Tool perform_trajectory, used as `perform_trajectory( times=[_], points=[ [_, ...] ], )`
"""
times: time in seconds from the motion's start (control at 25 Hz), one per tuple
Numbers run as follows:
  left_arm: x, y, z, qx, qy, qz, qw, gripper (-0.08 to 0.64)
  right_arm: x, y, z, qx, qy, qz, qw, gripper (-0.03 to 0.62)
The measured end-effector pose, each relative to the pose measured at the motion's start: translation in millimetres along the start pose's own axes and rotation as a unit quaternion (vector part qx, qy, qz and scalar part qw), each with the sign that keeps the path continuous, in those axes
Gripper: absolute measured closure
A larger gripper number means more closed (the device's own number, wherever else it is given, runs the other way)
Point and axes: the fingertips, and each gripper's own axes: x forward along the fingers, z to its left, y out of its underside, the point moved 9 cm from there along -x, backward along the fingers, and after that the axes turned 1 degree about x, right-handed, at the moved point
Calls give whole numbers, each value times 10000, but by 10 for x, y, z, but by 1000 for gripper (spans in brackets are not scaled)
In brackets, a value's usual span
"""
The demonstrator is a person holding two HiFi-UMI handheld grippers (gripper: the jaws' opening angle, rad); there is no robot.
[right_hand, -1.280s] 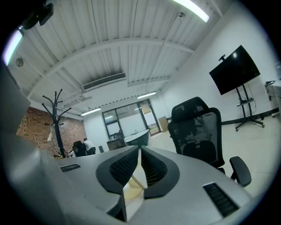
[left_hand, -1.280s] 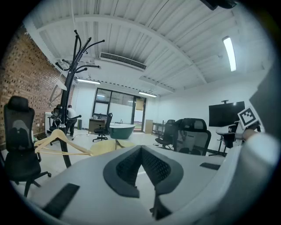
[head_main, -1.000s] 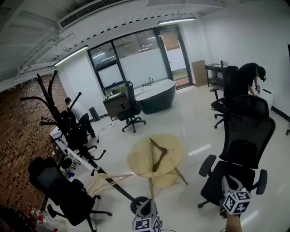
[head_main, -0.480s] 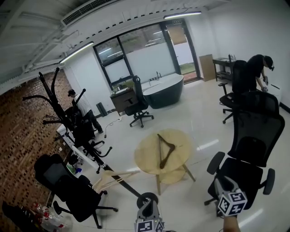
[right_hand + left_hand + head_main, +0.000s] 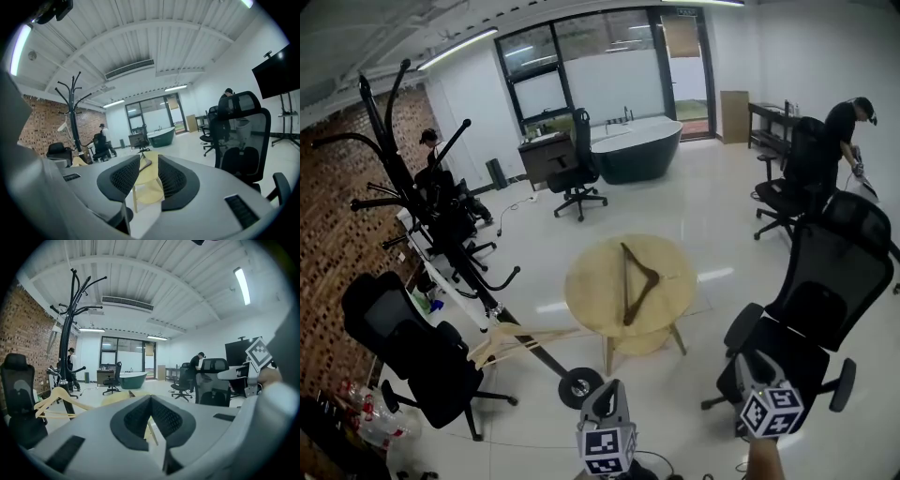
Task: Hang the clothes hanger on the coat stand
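Observation:
A dark wooden clothes hanger (image 5: 636, 281) lies flat on the round pale wooden table (image 5: 591, 291) in the middle of the room. The black coat stand (image 5: 441, 225) leans through the left of the head view, its round base (image 5: 579, 386) on the floor. A pale wooden hanger (image 5: 511, 342) hangs low on it. Both grippers are at the bottom edge, well short of the table. My left gripper (image 5: 607, 392) (image 5: 151, 399) is shut, pads meeting at the tips, empty. My right gripper (image 5: 750, 366) (image 5: 149, 161) is open, and only the distant table (image 5: 147, 180) shows through its gap.
A black office chair (image 5: 825, 281) stands close on the right and another (image 5: 403, 347) on the left by a desk. Farther back are more chairs, a dark bathtub (image 5: 637, 150) and two persons (image 5: 853, 131) (image 5: 431, 150). Bottles (image 5: 356, 412) sit at the lower left.
The head view has tilted down and drawn nearer; the table and coat stand look closer. Both grippers show a little higher in the picture. The dark hanger has not moved on the table.

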Motion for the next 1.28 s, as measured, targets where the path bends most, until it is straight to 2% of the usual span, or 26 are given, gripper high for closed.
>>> perform_trajectory(
  times=[0.16,0.28,0.44,0.68,0.88,1.12,1.28],
  points=[
    [463,-252,611,-161,12,-55,9999,545,701,-205,479,-112,-80,48,9999,468],
    [795,-569,1070,-143,3,-166,9998,545,1192,-450,833,-162,-93,38,9998,468],
    [1191,-830,1475,-48,104,-241,9996,545,1663,-614,1123,-216,-103,-32,9997,468],
    [1633,-1084,1859,243,193,-270,9992,545,2013,-800,1362,-285,41,-121,9995,468],
    [1814,-1196,2123,231,132,-404,9988,545,2219,-893,1471,-393,118,-238,9989,468],
    [1959,-1304,2293,140,89,-445,9989,545,2548,-938,1673,-523,-93,-177,9984,468],
    [2240,-1401,2398,58,-140,-495,9987,541,2996,-945,1655,-547,-370,-111,9978,468]
  ],
)
